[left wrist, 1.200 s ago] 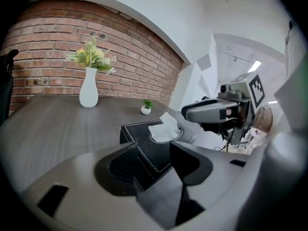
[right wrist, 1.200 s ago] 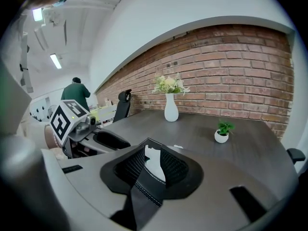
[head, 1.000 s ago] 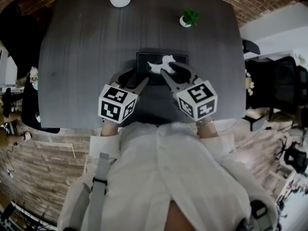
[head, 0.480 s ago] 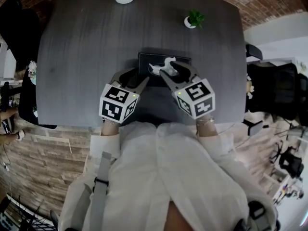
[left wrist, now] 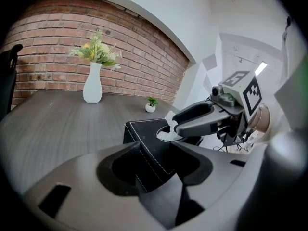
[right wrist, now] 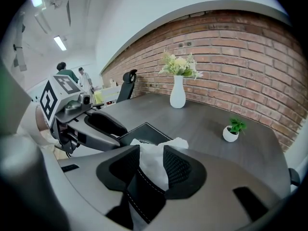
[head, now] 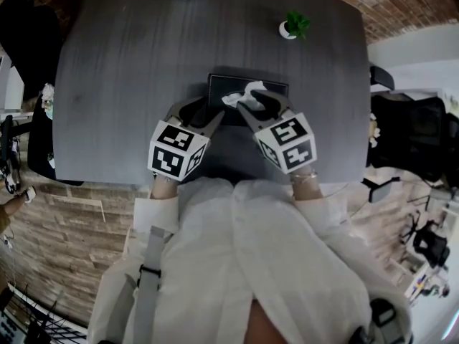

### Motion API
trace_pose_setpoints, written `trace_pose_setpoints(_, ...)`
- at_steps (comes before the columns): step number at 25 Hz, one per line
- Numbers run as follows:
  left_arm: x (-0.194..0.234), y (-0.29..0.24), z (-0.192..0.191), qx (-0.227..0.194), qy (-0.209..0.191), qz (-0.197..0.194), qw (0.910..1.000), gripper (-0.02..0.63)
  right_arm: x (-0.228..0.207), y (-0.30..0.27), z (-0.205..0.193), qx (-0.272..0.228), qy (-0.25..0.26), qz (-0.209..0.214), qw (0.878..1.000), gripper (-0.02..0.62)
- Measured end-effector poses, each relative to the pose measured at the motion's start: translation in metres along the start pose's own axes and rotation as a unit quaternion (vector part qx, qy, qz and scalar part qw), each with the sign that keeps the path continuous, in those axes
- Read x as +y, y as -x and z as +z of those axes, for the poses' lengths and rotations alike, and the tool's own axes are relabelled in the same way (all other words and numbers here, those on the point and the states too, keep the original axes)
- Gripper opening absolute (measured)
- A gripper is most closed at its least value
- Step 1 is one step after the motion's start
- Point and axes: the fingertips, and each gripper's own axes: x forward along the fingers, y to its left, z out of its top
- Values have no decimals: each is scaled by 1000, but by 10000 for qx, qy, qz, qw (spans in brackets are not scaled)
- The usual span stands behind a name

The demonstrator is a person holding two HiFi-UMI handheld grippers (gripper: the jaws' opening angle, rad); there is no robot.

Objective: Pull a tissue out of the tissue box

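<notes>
Toward the desk's (head: 129,84) near edge, our left tongs (left wrist: 155,150) stand apart around the tissue box's (head: 222,84) near left corner. The tissue (right wrist: 153,165) rises from its slot, light, limp and easily torn, so we would pinch the tuft low. Our right tongs (right wrist: 151,150) have just been opening and straddle it, unpinched.

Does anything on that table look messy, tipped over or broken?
Nothing stands out. The tissue box lies flat with a tissue poking from its slot as usual; the vase and small potted plant stand upright.
</notes>
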Motion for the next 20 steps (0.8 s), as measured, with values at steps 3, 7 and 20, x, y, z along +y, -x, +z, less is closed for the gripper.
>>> trace_pose_setpoints(3, 0, 0, -1, 20, -9, 3, 10000, 192, 0, -1, -1, -18, 31, -29, 10000, 139)
trace_pose_setpoints(7, 0, 1, -2, 16, 0, -15, 10000, 192, -1, 1, -2, -28, 22, -57, 10000, 97)
trace_pose_setpoints(20, 0, 1, -3, 82, -38, 83, 9999, 192, 9, 13, -2, -207, -137, 136, 9996, 13)
